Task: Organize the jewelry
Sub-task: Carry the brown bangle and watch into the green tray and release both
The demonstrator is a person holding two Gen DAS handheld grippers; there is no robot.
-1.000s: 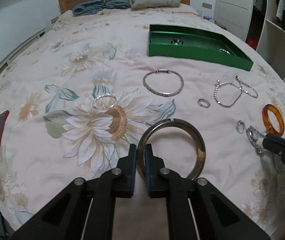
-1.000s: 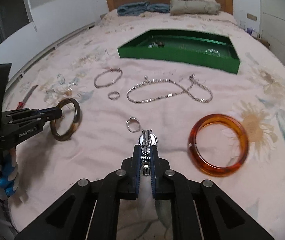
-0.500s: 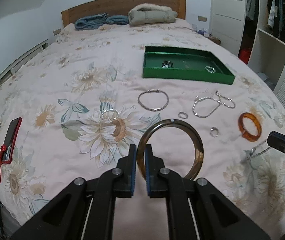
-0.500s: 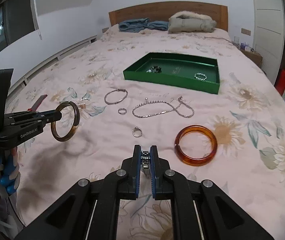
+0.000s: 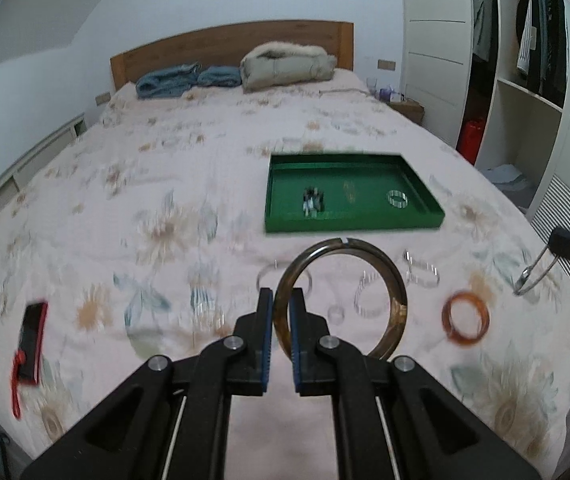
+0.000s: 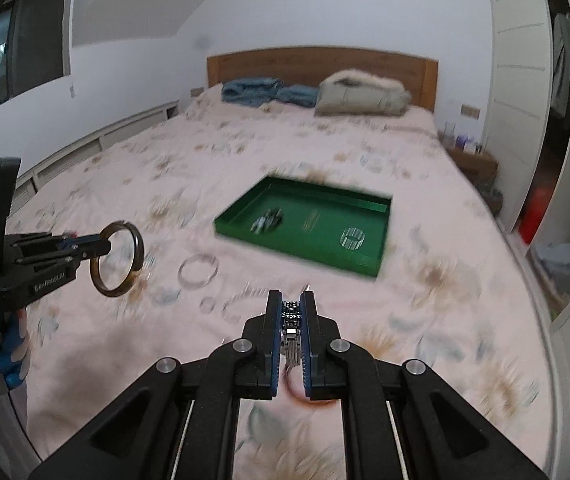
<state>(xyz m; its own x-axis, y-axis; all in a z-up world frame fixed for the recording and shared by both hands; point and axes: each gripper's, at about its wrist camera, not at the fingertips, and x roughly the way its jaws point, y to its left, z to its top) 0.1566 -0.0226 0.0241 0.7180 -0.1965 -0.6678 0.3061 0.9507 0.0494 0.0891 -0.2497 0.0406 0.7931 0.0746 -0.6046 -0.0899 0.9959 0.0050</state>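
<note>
Left wrist view: tray (image 5: pixel 417 178) sits on the bed (image 5: pixel 165 208), right of frame centre; inside it a small cluster (image 5: pixel 313 203) at left, a ring-shaped piece (image 5: pixel 397 199) at right. Below the tray, loose jewelry lies on the bedspread: thin bangle (image 5: pixel 267 274) lower centre, chain (image 5: pixel 421 270) right of it, thick bangle (image 5: pixel 465 319) at lower right. Phone (image 5: pixel 31 342) at lower left edge of bed. Folded clothes (image 5: pixel 183 80) and a jacket (image 5: pixel 285 66) lie against the headboard (image 5: pixel 225 46) at top. Wardrobe (image 5: pixel 525 80) at right.
</note>
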